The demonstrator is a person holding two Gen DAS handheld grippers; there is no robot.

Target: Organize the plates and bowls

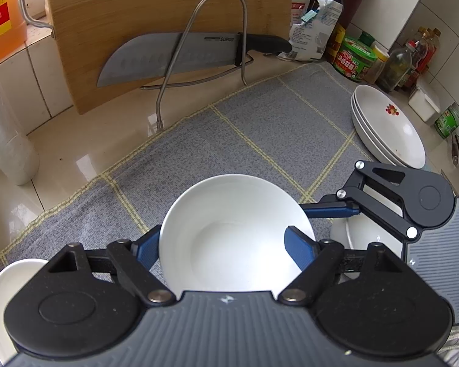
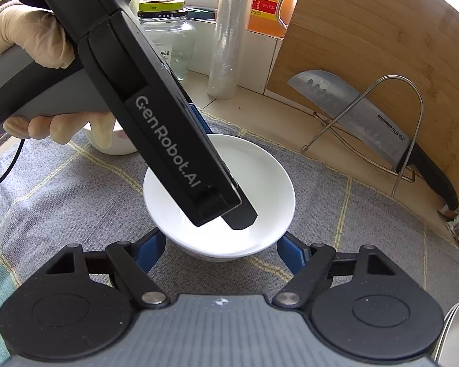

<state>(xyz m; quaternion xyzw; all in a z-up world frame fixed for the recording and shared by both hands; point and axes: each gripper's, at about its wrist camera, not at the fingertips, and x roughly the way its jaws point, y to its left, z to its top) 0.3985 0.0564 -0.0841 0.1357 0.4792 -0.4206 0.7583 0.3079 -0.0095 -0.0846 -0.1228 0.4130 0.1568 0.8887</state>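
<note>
- Left gripper [image 1: 229, 250]: jaws spread wide. One blue finger lies outside the rim of the white bowl [image 1: 235, 232] at 9 o'clock; the other sits over the rim at 3 o'clock. Whether the pads press the bowl cannot be told.
- White bowl: upright on the grey checked cloth [image 1: 260, 128], low centre of the left wrist view. In the right wrist view the same bowl [image 2: 260, 183] sits centre, with the left gripper's body reaching into it from 11 o'clock.
- Right gripper [image 2: 220, 252]: jaws wide open, holding nothing. Its blue fingers [image 2: 148, 252] flank the near base of the bowl at 8 and 4 o'clock; contact cannot be told.
- Stacked plates [image 1: 388, 125]: at 2 o'clock in the left wrist view, on the edge of the cloth, the top one bearing a small red motif.
- Second bowl [image 1: 3, 299]: partly visible at 8 o'clock, behind the left gripper's housing.
- Small bowl [image 2: 116, 140]: at 10 o'clock in the right wrist view, behind the gloved hand [image 2: 30, 39].
- Knife [image 1: 174, 55] rests in a wire rack [image 1: 223, 30] against the cutting board [image 1: 137, 9] at 12 o'clock.
</note>
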